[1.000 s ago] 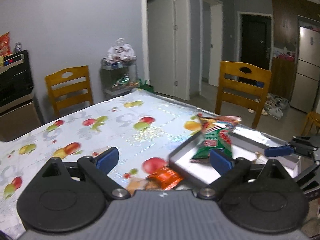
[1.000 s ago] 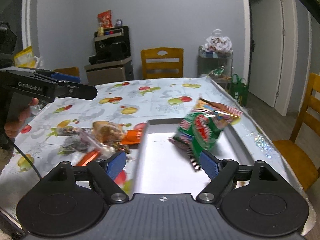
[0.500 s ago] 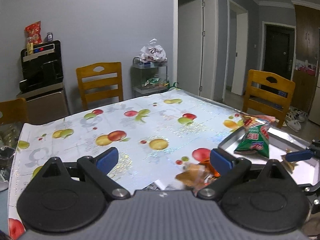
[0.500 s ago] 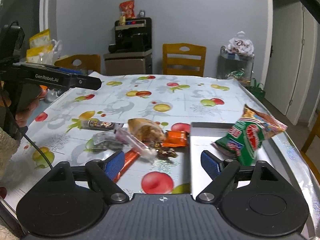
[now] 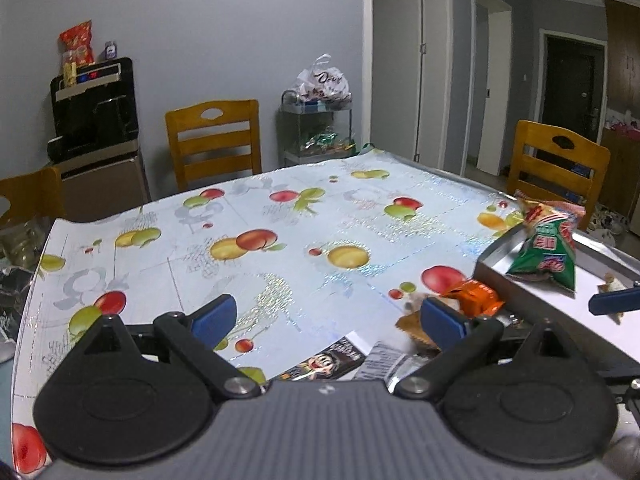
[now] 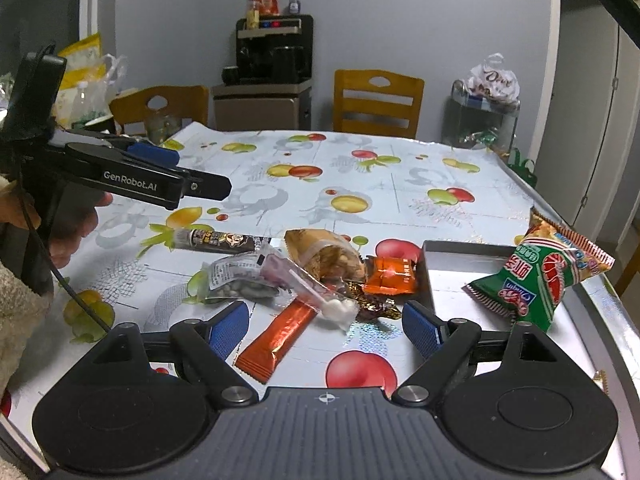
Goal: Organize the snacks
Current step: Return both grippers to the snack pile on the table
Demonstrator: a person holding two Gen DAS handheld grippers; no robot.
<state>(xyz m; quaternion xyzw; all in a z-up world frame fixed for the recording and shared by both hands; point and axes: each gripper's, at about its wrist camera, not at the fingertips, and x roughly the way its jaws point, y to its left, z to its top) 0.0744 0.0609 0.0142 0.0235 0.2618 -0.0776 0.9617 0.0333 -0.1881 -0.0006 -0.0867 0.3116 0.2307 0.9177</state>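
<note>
With both hand-held grippers released and empty, right hand-held gripper [image 6: 326, 328] hangs over the loose snack pile [image 6: 304, 276] on the surface [image 6: 400, 196], left hand-held gripper [image 5: 326, 318] beside it. One green chip bag [image 6: 540, 280] is already in the metal tray [image 6: 448, 276]; judged next: pick the nearest orange stick pack [image 6: 280, 336]. Tray rim sits just right of the pile; open room left and beyond.
</note>
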